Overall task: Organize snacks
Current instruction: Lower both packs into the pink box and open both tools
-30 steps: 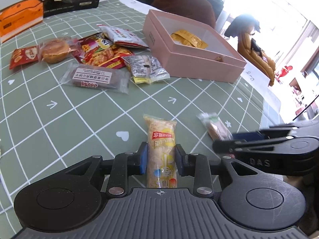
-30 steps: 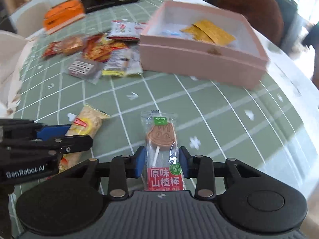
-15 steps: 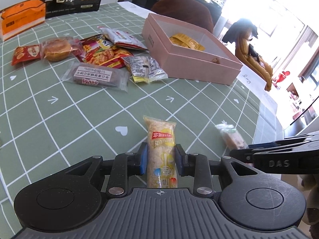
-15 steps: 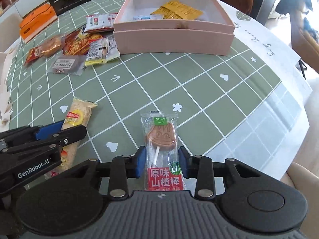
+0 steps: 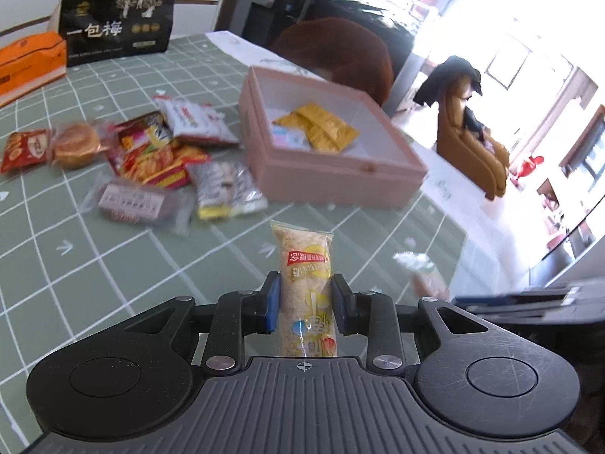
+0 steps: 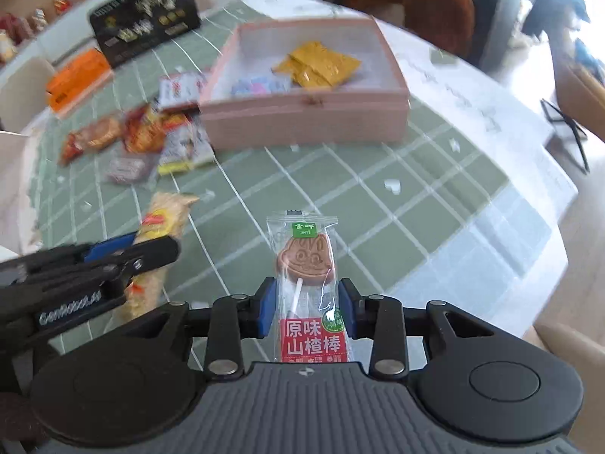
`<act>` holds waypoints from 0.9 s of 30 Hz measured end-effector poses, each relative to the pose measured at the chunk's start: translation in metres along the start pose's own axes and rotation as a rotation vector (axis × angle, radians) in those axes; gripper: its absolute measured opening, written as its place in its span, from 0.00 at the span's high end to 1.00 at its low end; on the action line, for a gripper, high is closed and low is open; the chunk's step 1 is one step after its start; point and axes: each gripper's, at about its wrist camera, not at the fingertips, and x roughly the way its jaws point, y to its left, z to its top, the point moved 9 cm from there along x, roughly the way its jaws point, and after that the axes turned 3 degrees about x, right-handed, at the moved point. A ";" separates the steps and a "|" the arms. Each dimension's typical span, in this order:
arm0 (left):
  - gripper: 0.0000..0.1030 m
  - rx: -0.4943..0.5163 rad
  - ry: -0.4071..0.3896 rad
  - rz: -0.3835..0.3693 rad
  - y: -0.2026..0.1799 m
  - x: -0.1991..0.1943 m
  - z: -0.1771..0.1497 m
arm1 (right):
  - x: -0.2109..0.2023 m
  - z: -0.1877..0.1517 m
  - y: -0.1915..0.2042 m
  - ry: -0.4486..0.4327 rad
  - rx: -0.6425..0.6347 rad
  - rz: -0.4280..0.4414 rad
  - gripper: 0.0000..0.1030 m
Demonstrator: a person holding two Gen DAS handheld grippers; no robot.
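My left gripper (image 5: pixel 305 300) is shut on a long yellow rice-cracker snack pack (image 5: pixel 305 261), held above the green checked tablecloth. My right gripper (image 6: pixel 306 310) is shut on a clear-wrapped hawthorn lollipop (image 6: pixel 305 257). The left gripper with its pack also shows at the left of the right wrist view (image 6: pixel 151 249). An open pink box (image 5: pixel 329 174) stands ahead of both grippers with yellow packets (image 5: pixel 321 128) and a small pale packet inside; it also shows in the right wrist view (image 6: pixel 302 121). Several loose snack packs (image 5: pixel 159 155) lie left of the box.
A black bag (image 5: pixel 117 34) and an orange box (image 5: pixel 30 64) stand at the far side of the table. A brown chair (image 5: pixel 340 56) is behind the pink box. The table edge (image 6: pixel 529 204) runs along the right.
Both grippers have lifted with their snacks and moved closer to the pink box, so the view now looks down into it. Both grips are unchanged.
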 end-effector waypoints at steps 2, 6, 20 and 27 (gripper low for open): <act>0.68 0.013 -0.014 -0.024 -0.011 -0.001 0.015 | -0.001 0.006 -0.005 0.007 0.010 0.026 0.66; 0.68 0.040 -0.072 -0.001 -0.021 0.005 0.066 | -0.004 0.019 -0.013 -0.035 -0.012 0.049 0.66; 0.68 0.010 -0.061 -0.064 -0.058 0.117 0.196 | 0.008 0.050 -0.054 -0.061 -0.006 0.105 0.66; 0.67 -0.056 -0.170 -0.085 -0.047 0.093 0.188 | 0.021 0.063 -0.075 -0.059 0.024 0.119 0.66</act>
